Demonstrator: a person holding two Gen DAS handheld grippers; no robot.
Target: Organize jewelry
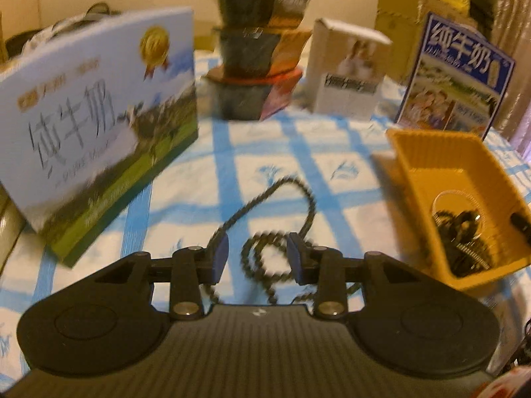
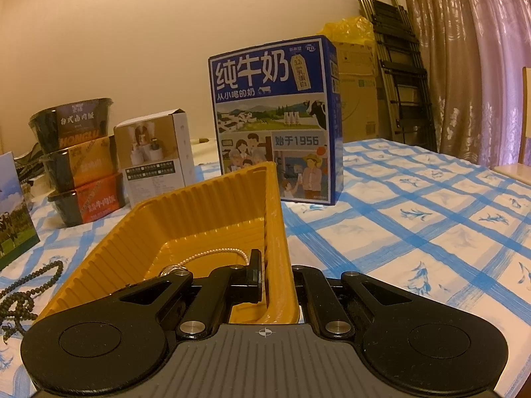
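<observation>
While the right gripper (image 2: 277,282) pinches the yellow tray (image 2: 205,212) wall, the left gripper (image 1: 258,257), fingers wide, apparently frames the dark bead necklace (image 1: 282,219) coiled on the table (image 1: 332,139), lower centre, trailing toward upper frame.

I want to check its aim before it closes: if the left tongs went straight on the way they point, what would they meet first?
Probably the dark bead necklace, looped on the checked tablecloth between the open left tongs; depth is blurred.
</observation>
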